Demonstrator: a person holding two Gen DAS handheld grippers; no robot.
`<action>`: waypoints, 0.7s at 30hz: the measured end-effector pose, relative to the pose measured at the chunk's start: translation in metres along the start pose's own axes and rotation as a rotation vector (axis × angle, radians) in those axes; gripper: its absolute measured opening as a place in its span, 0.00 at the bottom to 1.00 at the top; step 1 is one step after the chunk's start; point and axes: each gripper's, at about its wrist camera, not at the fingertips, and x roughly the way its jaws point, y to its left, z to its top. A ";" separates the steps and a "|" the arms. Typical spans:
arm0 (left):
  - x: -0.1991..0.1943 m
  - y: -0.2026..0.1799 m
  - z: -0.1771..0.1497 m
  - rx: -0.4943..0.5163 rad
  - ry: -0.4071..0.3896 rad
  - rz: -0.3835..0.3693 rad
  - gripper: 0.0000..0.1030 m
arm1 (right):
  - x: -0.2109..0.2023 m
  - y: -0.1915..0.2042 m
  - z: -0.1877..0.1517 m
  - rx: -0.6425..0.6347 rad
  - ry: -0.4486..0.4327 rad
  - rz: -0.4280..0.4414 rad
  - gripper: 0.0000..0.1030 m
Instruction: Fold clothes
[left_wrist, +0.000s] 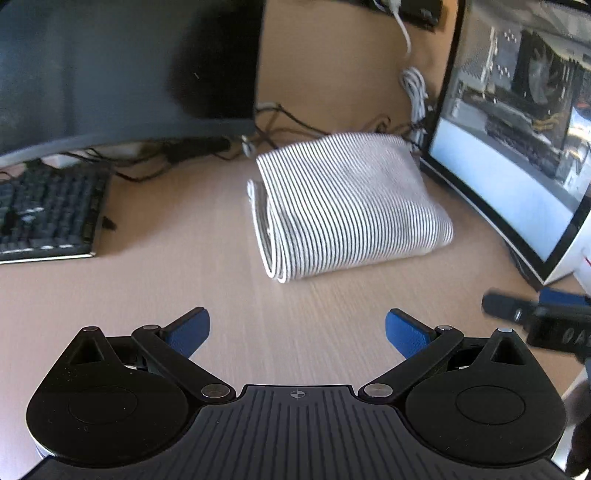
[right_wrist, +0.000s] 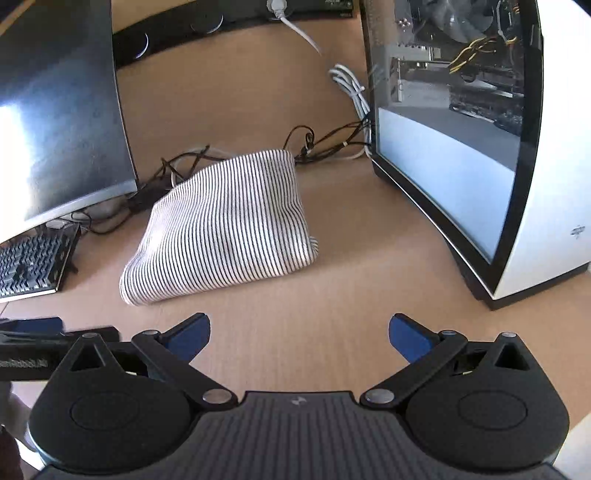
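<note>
Two grippers, the left gripper (left_wrist: 297, 330) and the right gripper (right_wrist: 299, 334), are hovering low in their frames with fingers spread wide, gripping nothing. At frame centre the striped garment (left_wrist: 347, 206) is lying folded on the tabletop (left_wrist: 184, 295), seemingly finished. Bare wood is fronting it; a keyboard (left_wrist: 48, 214), cables (right_wrist: 325, 142) and a computer case (right_wrist: 480, 147) are crowding the far edges.

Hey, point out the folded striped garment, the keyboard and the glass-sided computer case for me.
folded striped garment (left_wrist: 347, 206), left wrist view, middle of its top layer.
keyboard (left_wrist: 48, 214), left wrist view, middle of the key area.
glass-sided computer case (right_wrist: 461, 155), right wrist view, on the glass side panel.
</note>
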 end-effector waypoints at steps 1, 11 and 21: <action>-0.006 -0.002 -0.002 -0.009 -0.027 0.010 1.00 | -0.002 0.000 -0.002 -0.019 0.008 -0.009 1.00; -0.052 -0.025 -0.035 -0.061 -0.049 0.151 1.00 | -0.039 -0.016 -0.022 -0.084 -0.035 0.022 1.00; -0.077 -0.050 -0.048 -0.032 -0.100 0.192 1.00 | -0.062 -0.016 -0.023 -0.139 -0.085 0.150 1.00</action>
